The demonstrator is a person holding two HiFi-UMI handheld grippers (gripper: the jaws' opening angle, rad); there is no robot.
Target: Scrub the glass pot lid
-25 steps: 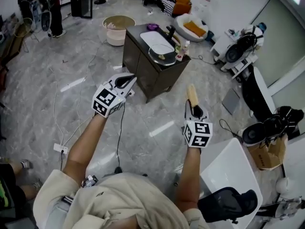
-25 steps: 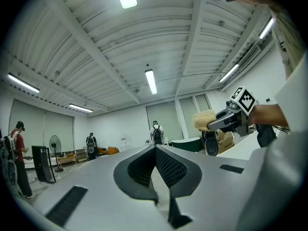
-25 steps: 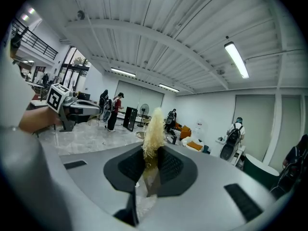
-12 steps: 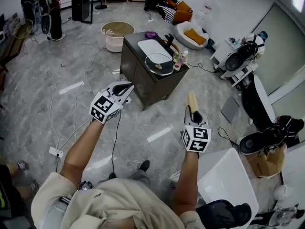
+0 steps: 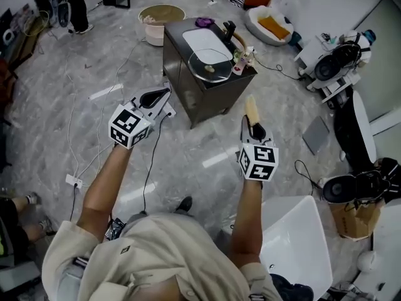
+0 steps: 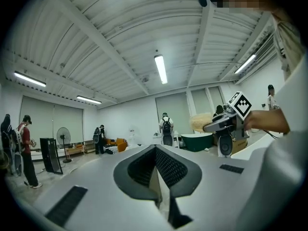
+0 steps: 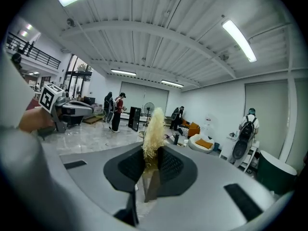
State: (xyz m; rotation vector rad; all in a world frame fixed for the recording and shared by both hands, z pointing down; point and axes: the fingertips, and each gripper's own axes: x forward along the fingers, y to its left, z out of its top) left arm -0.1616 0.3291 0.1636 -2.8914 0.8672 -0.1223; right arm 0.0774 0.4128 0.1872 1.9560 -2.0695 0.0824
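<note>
The glass pot lid [image 5: 202, 60] lies on a dark sink cabinet [image 5: 194, 96] ahead of me, with a yellowish bit on it. Both grippers are held up in the air, well short of the cabinet. My left gripper [image 5: 159, 95] [image 6: 155, 154] is shut with nothing in it. My right gripper [image 5: 253, 129] [image 7: 151, 163] is shut on a pale yellow fibrous scrubber [image 5: 252, 110] [image 7: 153, 129], which sticks up past the jaws. The left gripper view also catches the right gripper with the scrubber [image 6: 202, 121].
A white sink basin [image 5: 202, 42], a dark faucet [image 5: 227, 28] and small bottles [image 5: 242, 59] share the cabinet top. A round tub [image 5: 157, 15] stands behind it. Cables [image 5: 100, 149] trail over the marble floor. A white table [image 5: 294, 246] is at lower right, people [image 5: 70, 2] far left.
The person has stepped forward across the floor, so the cabinet sits a little nearer. Both grippers stay raised and shut, the scrubber still in the right one.
</note>
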